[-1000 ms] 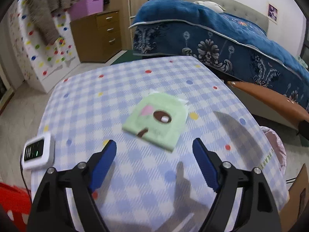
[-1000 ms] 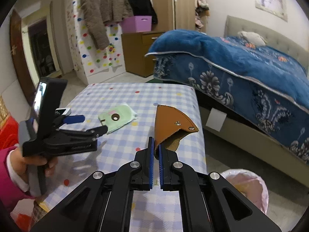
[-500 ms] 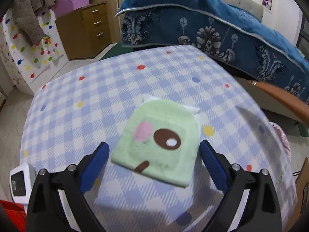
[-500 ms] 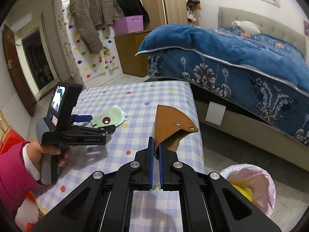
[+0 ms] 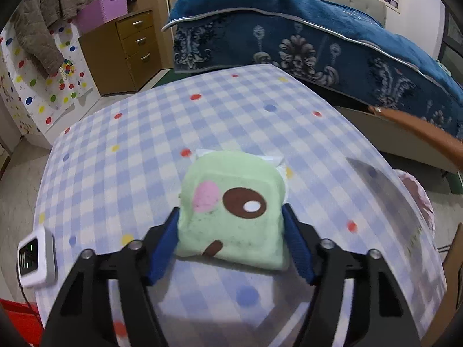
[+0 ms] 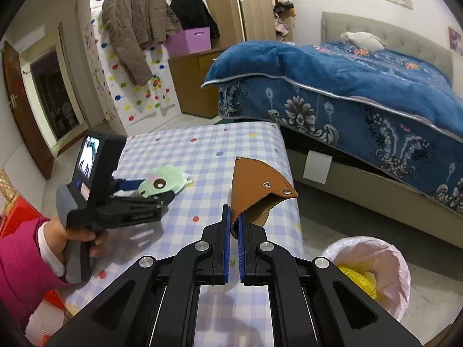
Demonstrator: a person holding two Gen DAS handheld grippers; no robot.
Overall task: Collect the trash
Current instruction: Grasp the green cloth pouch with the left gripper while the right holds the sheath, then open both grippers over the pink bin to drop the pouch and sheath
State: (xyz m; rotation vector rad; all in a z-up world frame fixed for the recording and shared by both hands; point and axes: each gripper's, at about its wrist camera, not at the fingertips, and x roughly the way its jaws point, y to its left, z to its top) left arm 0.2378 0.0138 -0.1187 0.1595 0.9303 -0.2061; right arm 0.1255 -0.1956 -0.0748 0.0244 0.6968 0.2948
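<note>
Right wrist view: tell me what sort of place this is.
Most likely a home bedroom. A bed with a blue patterned blanket fills the right side, coats hang on the wall, and a wooden drawer unit stands behind the checked table.

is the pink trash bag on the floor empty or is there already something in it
Not empty. The right wrist view looks into the open pink-lined bin beside the table, and a yellow item lies inside. How full it is cannot be told.

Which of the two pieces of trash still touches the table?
The green cloth, lying on the checked table between the closing left gripper jaws. The brown leather piece is pinched in the right gripper, held up.
</note>
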